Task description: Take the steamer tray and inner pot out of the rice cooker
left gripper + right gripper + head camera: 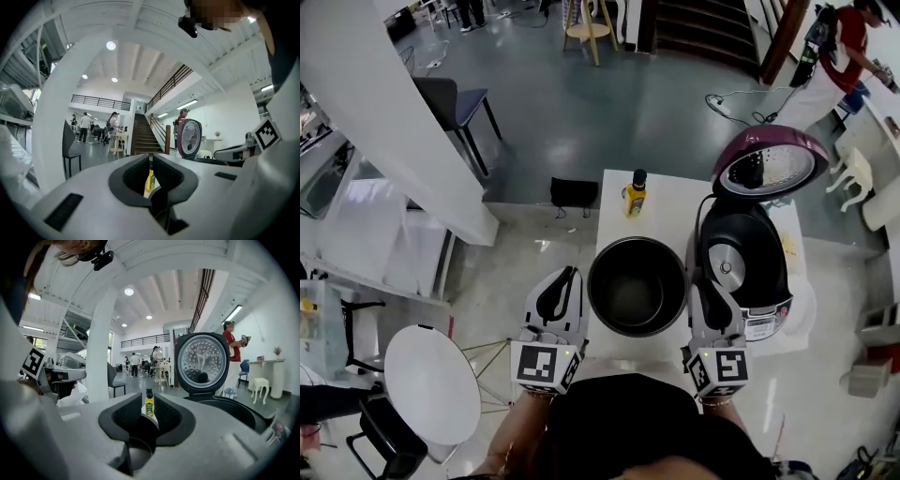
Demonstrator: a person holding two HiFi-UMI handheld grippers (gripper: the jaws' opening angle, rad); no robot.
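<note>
Now the inner pot [637, 289] stands on the bench [675, 208], with the rice cooker [741, 267] to its right. To the pot's left, the left gripper [570, 277] is closed and empty. To the pot's right, the right gripper [709, 296] is slightly parted and holds nothing.

The right gripper [712, 298] covers one near corner of the rice cooker [750, 272]. The words on the yellow bottle [635, 194] are too small to read. The person's dark top [619, 422] hides the table's [670, 202] near edge.

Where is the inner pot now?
In the head view, the inner pot stands on the white table, left of the rice cooker, below the bottle.
</note>
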